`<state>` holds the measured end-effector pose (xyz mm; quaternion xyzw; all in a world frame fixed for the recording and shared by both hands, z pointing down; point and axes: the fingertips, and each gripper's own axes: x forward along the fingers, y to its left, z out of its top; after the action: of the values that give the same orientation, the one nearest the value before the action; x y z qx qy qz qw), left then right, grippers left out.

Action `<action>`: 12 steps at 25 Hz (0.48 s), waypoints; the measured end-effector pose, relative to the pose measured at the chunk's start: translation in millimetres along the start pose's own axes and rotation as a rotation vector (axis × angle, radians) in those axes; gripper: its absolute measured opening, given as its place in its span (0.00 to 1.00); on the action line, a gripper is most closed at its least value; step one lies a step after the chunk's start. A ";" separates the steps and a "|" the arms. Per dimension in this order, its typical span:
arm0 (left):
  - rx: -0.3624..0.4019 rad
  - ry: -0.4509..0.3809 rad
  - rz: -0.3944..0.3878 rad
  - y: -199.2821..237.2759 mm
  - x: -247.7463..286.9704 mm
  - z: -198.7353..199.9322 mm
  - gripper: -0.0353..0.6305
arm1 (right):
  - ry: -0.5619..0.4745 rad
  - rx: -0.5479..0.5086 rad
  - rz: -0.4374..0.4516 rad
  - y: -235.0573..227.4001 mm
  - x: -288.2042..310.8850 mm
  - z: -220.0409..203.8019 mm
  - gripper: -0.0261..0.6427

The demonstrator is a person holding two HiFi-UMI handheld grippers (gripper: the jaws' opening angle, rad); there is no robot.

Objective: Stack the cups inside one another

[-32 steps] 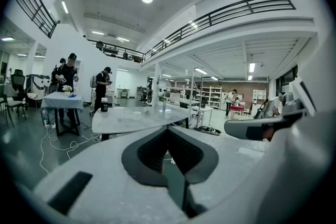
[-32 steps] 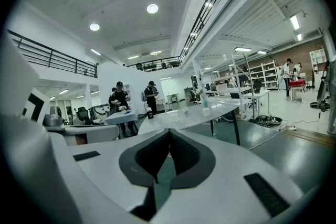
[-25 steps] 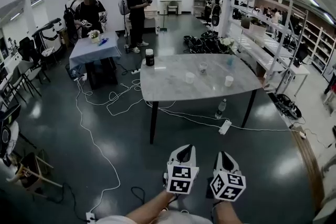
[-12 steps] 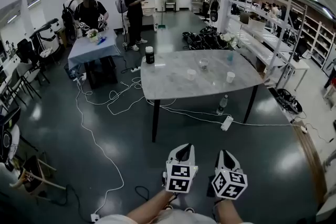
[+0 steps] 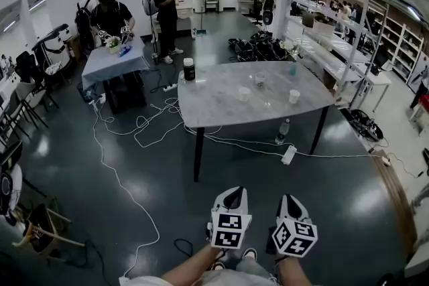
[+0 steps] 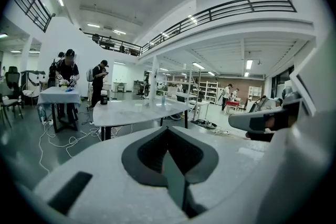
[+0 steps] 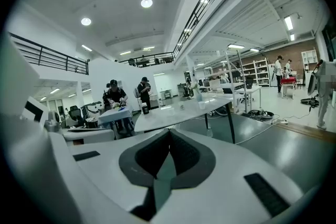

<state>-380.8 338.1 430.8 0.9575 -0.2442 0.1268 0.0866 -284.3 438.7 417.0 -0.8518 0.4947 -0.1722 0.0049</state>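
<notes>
Three small white cups stand apart on the grey marble table point(image 5: 221, 107) in the head view: one near the middle point(image 5: 243, 94), one farther back point(image 5: 260, 80) and one at the right point(image 5: 293, 96). My left gripper point(image 5: 234, 193) and right gripper point(image 5: 288, 199) are side by side low over the dark floor, well short of the table. Both point toward it. In the left gripper view the left gripper point(image 6: 168, 131) has its jaws together with nothing between them, and a cup point(image 6: 138, 107) shows far off. The right gripper point(image 7: 169, 134) is likewise shut and empty.
A black jar point(image 5: 189, 69) and a blue bottle point(image 5: 293, 69) also stand on the table. White cables point(image 5: 144, 130), a power strip point(image 5: 289, 155) and a bottle point(image 5: 282, 131) lie on the floor around its legs. People stand by a cloth-covered table point(image 5: 114, 60) at the back left.
The head view has drifted slightly, so the table sits a little more to the left. Both grippers stay shut, side by side, slightly lower in the picture.
</notes>
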 end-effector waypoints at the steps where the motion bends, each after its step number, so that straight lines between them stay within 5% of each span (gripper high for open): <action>1: -0.001 0.005 0.000 1.5 1.2 -1.2 0.05 | 0.001 -0.002 -0.001 0.5 1.7 0.8 0.05; 12: -0.015 0.010 0.021 13.7 28.9 2.3 0.05 | 0.005 -0.015 0.003 -7.7 33.6 8.0 0.05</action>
<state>-362.5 312.9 438.3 0.9536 -0.2546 0.1307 0.0938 -260.2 412.9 420.5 -0.8506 0.4972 -0.1708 -0.0026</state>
